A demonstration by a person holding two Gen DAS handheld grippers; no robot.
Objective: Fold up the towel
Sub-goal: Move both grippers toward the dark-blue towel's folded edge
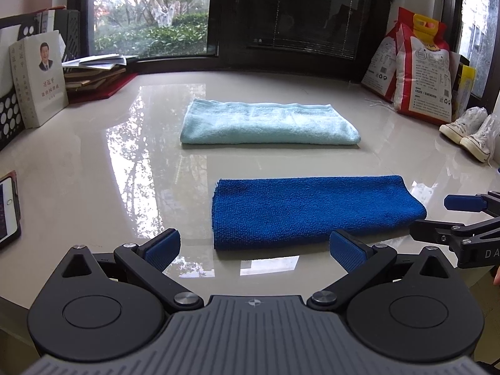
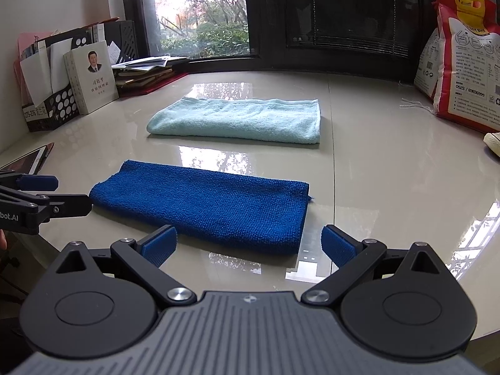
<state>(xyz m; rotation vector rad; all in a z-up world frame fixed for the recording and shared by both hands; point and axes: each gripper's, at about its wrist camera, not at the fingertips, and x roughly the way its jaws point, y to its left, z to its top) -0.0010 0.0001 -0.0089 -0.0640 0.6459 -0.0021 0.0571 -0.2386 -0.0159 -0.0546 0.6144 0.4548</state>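
A dark blue towel (image 1: 312, 211) lies folded into a long strip on the glossy table, near the front; it also shows in the right wrist view (image 2: 206, 206). A light blue towel (image 1: 265, 123) lies folded behind it, also in the right wrist view (image 2: 240, 120). My left gripper (image 1: 254, 250) is open and empty, just in front of the blue towel's near edge. My right gripper (image 2: 248, 245) is open and empty in front of the towel's right end. Each gripper shows in the other's view, the right gripper (image 1: 437, 215) and the left gripper (image 2: 65, 193), both open beside the towel's ends.
Books (image 1: 40, 78) and a black file rack (image 2: 47, 106) stand at the back left. A phone (image 1: 7, 209) lies at the left edge. Rice bags (image 1: 418, 68) and white shoes (image 1: 468, 131) sit at the right. The table (image 1: 93, 162) ends just below my grippers.
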